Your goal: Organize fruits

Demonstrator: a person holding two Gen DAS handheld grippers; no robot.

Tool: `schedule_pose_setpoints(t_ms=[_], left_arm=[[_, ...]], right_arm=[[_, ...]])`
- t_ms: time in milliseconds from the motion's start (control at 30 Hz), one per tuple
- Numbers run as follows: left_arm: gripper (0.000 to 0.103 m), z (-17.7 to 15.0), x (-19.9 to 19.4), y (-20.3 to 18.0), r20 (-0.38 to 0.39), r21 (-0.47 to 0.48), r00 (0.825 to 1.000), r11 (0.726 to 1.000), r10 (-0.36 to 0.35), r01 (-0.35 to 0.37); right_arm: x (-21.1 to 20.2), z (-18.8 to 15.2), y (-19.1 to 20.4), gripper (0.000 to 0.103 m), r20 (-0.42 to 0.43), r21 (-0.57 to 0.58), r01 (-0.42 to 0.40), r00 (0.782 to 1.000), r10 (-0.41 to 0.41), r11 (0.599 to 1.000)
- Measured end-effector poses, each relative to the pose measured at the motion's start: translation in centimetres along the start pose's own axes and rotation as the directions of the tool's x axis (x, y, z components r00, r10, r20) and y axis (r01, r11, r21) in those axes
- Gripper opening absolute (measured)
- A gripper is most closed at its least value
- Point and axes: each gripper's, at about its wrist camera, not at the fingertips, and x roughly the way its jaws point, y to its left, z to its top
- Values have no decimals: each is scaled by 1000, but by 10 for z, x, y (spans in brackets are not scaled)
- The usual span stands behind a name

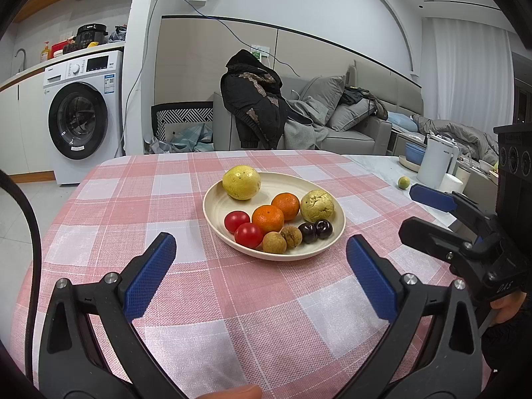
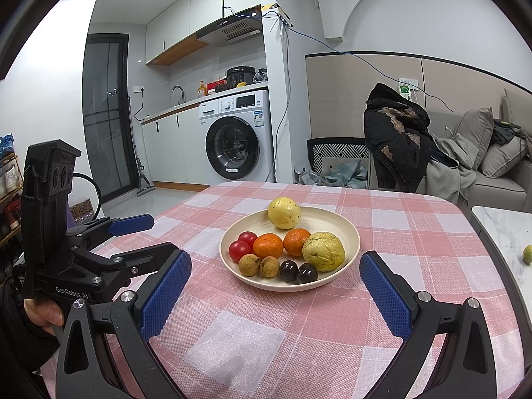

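A cream plate (image 1: 219,199) (image 2: 345,229) sits on the pink checked tablecloth and holds fruit in pairs: two yellow-green guavas (image 1: 241,182) (image 2: 323,251), two oranges (image 1: 268,218) (image 2: 268,245), two red tomatoes (image 1: 248,235) (image 2: 240,251), two brown longans (image 1: 274,242) (image 2: 249,264) and two dark cherries (image 1: 307,232) (image 2: 288,270). My left gripper (image 1: 261,252) is open just short of the plate's near rim, nothing between its blue pads. My right gripper (image 2: 276,272) is also open, its pads flanking the plate's near side, empty. Each gripper shows at the side of the other's view.
A small green fruit (image 1: 403,182) (image 2: 528,254) lies on the marble table to the right, near a white kettle (image 1: 436,159) and cup (image 1: 451,183). Behind the table stand a washing machine (image 1: 81,119), a sofa with a dark jacket (image 1: 254,99), and a basket (image 2: 339,156).
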Motion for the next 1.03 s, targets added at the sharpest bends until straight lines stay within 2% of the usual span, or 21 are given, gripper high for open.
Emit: schedule_pose_setpoints(t_ms=[1033], left_arm=[[102, 0, -3, 3, 11, -2, 1000, 1000, 7, -7]], right_arm=[[0, 0, 0, 103, 0, 0, 0, 1000, 0, 1000]])
